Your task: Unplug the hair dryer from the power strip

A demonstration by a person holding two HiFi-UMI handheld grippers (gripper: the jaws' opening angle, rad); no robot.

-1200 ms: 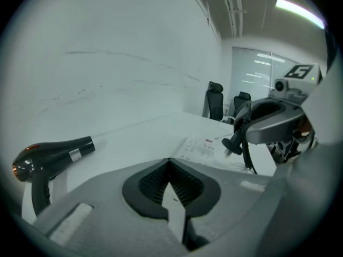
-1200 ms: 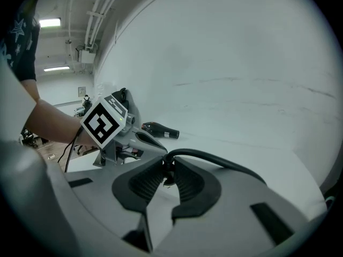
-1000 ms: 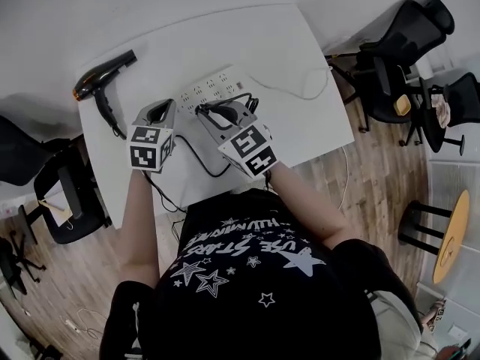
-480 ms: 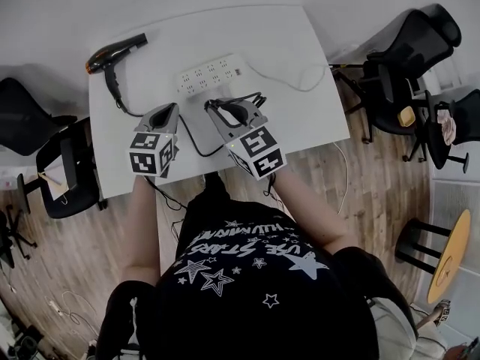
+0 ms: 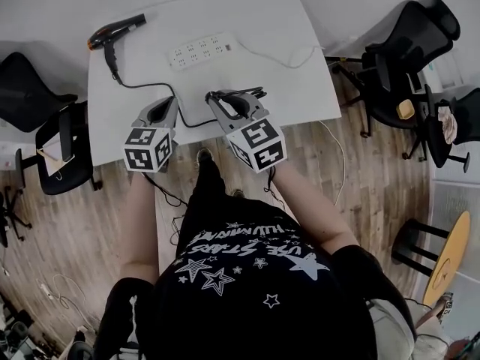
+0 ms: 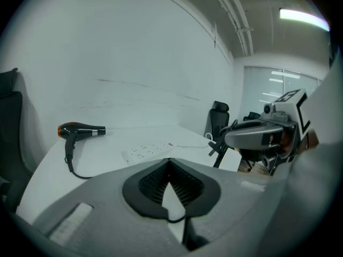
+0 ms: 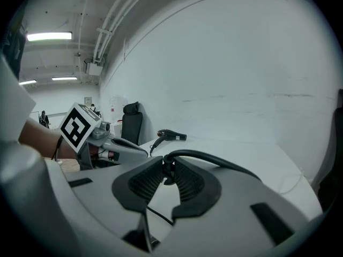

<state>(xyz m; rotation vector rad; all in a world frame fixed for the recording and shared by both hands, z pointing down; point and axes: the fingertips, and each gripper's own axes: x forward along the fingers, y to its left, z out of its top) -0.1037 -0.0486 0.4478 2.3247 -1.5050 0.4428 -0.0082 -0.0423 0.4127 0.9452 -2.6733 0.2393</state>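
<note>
- Right gripper (image 5: pixel 217 97) (image 7: pixel 167 164): claw is pinching the hair dryer's plug (image 7: pixel 168 171). Pads sit on either side of it, and the thick black cord (image 7: pixel 214 158) arcs out of the pinch toward 3 o'clock in the right gripper view.
- Left gripper (image 5: pixel 168 100) (image 6: pixel 169 160): jaw tips are pressed together with nothing between them. It sits just beside the right gripper, on its 9 o'clock side.
- Both grippers are over the 6 o'clock edge of the white table (image 5: pixel 277 73), with the marker cubes toward the person.
- Power strip (image 5: pixel 201 51) (image 6: pixel 147 150): lies flat near the table's 12 o'clock edge, at 11 o'clock from the right gripper and well apart from it. No black plug shows in its sockets. Its own white cord (image 5: pixel 289 57) runs off toward 3 o'clock.
- Hair dryer (image 5: pixel 116 30) (image 6: pixel 80 130) (image 7: pixel 171 136): lies on its side in the table's 10 o'clock corner, handle pointing toward 6 o'clock.
- In the head view the black cord (image 5: pixel 150 87) leaves the handle, crosses the table toward 4 o'clock, passes the left gripper's tips and ends at the right gripper.
- Black office chairs (image 5: pixel 397 51) stand on the wood floor at 3 o'clock from the table.
</note>
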